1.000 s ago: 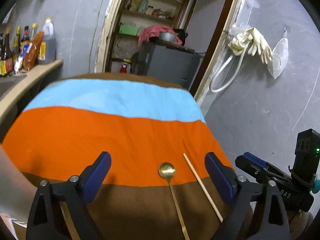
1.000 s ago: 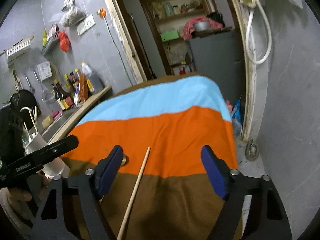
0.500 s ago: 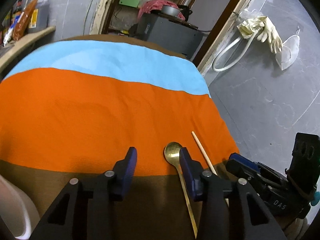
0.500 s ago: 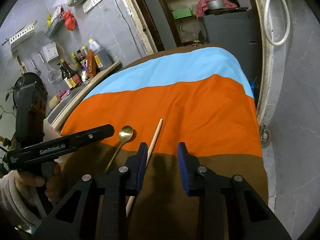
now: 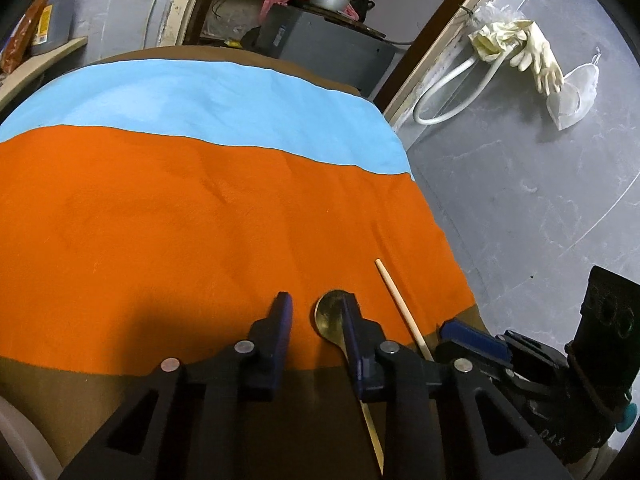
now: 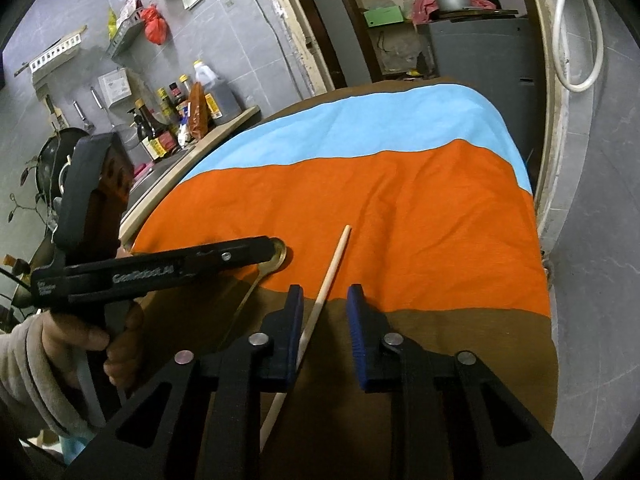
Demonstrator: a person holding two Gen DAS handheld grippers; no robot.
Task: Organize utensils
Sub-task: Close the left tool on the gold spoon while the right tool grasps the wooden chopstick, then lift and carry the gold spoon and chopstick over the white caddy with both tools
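my half-parted, empty right gripper [image 6: 323,322] straddles the chopstick [image 6: 320,304], its length running straight ahead between the pads, while my empty left gripper [image 5: 316,334] sits beside the spoon [image 5: 330,316].

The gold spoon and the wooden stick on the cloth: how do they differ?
The gold spoon is shiny metal with a round bowl; the wooden stick is pale, matte and straight throughout. The spoon lies by the left tool, whose right finger covers part of its bowl; the stick runs between the fingers of the right tool. Both are long and thin, lying flat across the striped cloth's orange and brown bands.
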